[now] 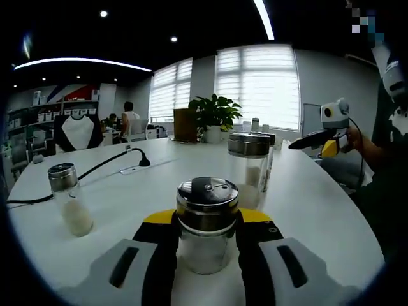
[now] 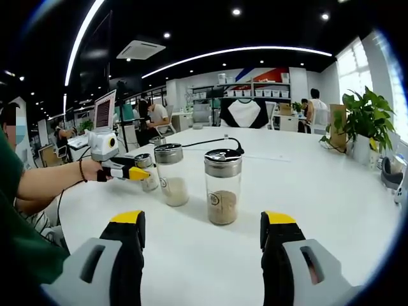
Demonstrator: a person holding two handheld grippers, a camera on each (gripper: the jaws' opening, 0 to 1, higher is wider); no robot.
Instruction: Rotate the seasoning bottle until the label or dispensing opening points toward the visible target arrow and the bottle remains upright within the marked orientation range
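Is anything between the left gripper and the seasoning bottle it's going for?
Nothing visible. In the left gripper view the seasoning bottle already stands upright between the jaws of the left gripper on the white table. No target arrow is visible.

Between my jaws the seasoning bottle (image 1: pixel 206 226) is clear, smooth glass with a shiny metal lid. My jaws look like matt black and grey plastic with yellow tips. At ten o'clock another bottle (image 1: pixel 69 199) has the same glass and metal. The surface (image 1: pixel 306 197) is smooth, white and slightly glossy.
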